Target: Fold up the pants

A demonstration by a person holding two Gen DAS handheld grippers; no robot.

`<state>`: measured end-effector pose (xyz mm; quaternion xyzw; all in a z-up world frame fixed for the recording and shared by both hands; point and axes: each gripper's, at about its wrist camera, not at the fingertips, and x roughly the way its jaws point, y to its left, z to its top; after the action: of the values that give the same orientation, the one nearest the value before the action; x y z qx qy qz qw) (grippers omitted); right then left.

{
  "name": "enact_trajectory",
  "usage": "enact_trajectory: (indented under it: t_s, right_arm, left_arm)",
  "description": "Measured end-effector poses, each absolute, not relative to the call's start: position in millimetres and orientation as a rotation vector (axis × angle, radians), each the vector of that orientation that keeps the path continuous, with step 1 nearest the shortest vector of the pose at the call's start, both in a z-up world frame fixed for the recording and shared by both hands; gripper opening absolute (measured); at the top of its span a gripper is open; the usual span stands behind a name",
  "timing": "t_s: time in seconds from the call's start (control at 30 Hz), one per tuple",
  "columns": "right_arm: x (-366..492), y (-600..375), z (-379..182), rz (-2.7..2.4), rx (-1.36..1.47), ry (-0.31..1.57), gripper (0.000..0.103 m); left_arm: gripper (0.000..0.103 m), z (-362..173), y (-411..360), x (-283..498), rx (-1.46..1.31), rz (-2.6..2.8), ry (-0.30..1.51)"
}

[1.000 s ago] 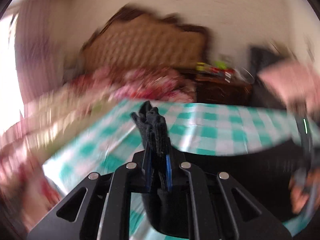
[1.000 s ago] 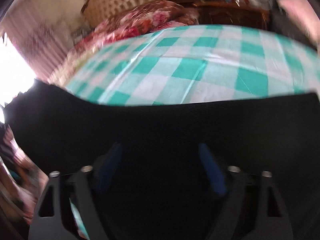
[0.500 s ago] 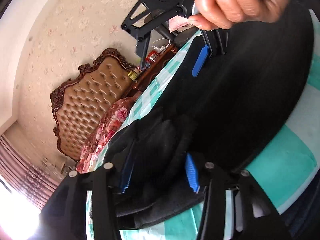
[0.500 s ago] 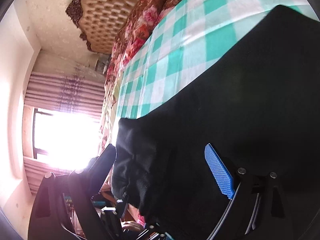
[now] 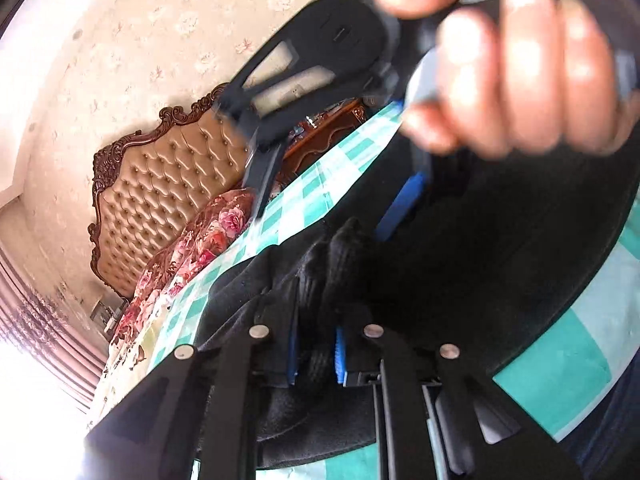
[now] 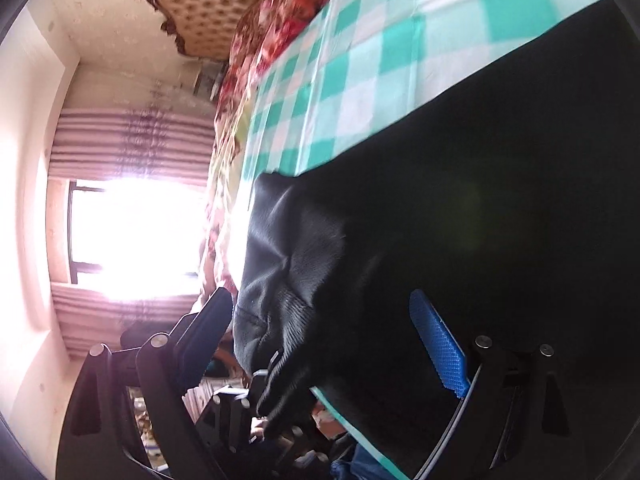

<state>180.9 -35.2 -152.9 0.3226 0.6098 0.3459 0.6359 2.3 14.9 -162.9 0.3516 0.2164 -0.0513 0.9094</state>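
The black pants (image 5: pixel 500 248) lie spread on a bed covered with a green and white checked cloth (image 5: pixel 560 360). My left gripper (image 5: pixel 316 352) sits low at their near edge. Its jaws are closing, and the blue pads pinch a bunched ridge of the black fabric. In the right wrist view my right gripper (image 6: pixel 320 304) stands open wide over a creased corner of the pants (image 6: pixel 480 200), and its blue pad (image 6: pixel 436 344) touches nothing. A person's hand (image 5: pixel 508 72) holds that right gripper above the pants, blurred and close to the lens.
A tufted tan headboard (image 5: pixel 168 184) and red floral bedding (image 5: pixel 200 248) lie at the far end of the bed. A dark wooden dresser (image 5: pixel 320 136) stands beside the headboard. A bright window (image 6: pixel 132 232) with striped curtains is at the left. Checked cloth (image 6: pixel 360 60) shows beyond the pants.
The left gripper came down to the bed, opened over bunched black fabric, and has closed on it again. The right gripper stayed open and rolled, and its hand now looms closer.
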Motion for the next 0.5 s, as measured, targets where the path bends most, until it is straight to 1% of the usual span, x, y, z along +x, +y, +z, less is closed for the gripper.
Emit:
enact_trajectory:
  t_s: [0.03, 0.07, 0.1, 0.13, 0.17, 0.23, 0.37, 0.5]
  right_arm:
    - [185, -29, -155, 0.799, 0.744, 1.393, 0.084]
    - [191, -20, -158, 0.815, 0.747, 1.392, 0.072]
    - [196, -14, -161, 0.81, 0.734, 1.405, 0.063]
    - [200, -10, -163, 0.791, 0.717, 1.416, 0.04]
    - [199, -13, -164, 0.788, 0.714, 1.408, 0.028]
    - [198, -21, -151, 0.812, 0.707, 1.348, 0.025]
    - [190, -48, -126, 0.781, 0.603, 1.247, 0.025]
    - [180, -84, -138, 0.686, 0.569, 1.242, 0.025]
  left_arm:
    - [0.013, -162, 14, 2, 0.725, -0.11, 0.444]
    - [0.013, -162, 12, 0, 0.727, -0.114, 0.438]
    - [0.013, -160, 11, -4, 0.729, -0.116, 0.433]
    - [0.012, -159, 10, -4, 0.732, -0.114, 0.426]
    - [0.012, -157, 6, -4, 0.736, -0.106, 0.42]
    - [0.012, -151, 2, -2, 0.73, -0.102, 0.399]
    - [0.012, -151, -21, -11, 0.734, -0.161, 0.355]
    - [0.012, -167, -51, -13, 0.755, -0.239, 0.355]
